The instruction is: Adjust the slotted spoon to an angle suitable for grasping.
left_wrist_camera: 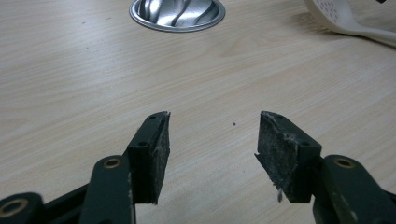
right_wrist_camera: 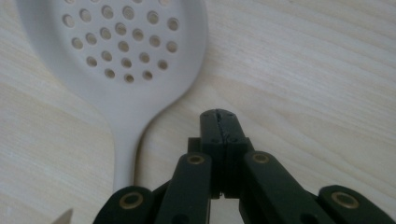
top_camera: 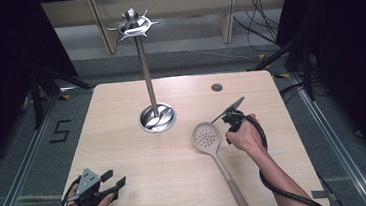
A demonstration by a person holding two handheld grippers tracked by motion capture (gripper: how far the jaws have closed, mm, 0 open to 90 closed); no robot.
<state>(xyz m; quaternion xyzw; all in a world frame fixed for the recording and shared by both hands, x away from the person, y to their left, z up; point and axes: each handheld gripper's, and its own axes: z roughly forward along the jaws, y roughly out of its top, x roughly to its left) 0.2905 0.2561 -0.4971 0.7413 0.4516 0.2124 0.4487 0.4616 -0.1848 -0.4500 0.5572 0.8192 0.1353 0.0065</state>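
— Lying flat on the wooden table (top_camera: 124, 138), one slotted spoon (top_camera: 214, 153) has its perforated bowl pointing away from the person and its long handle running back toward the near edge. Do you see more than one?

— No, just the one, pale grey with round holes. In the right gripper view its bowl sits up and to the left of the jaws, with the neck passing just beside them.

— And the right gripper (right_wrist_camera: 220, 122)?

— Its jaws are pressed together with nothing between them. The closed tip rests just beside the spoon's neck; I cannot tell whether it touches. From the high view that gripper is at the spoon's right, near the bowl.

— What about the left gripper (left_wrist_camera: 212, 140)?

— Jaws spread wide, with bare tabletop between the pads. It hangs at the near left corner, well apart from the spoon.

— So two grippers, one spoon. Anything else?

— One metal utensil stand (top_camera: 143, 61): a round base in the middle of the table, an upright pole, and a ring of hooks at the top.
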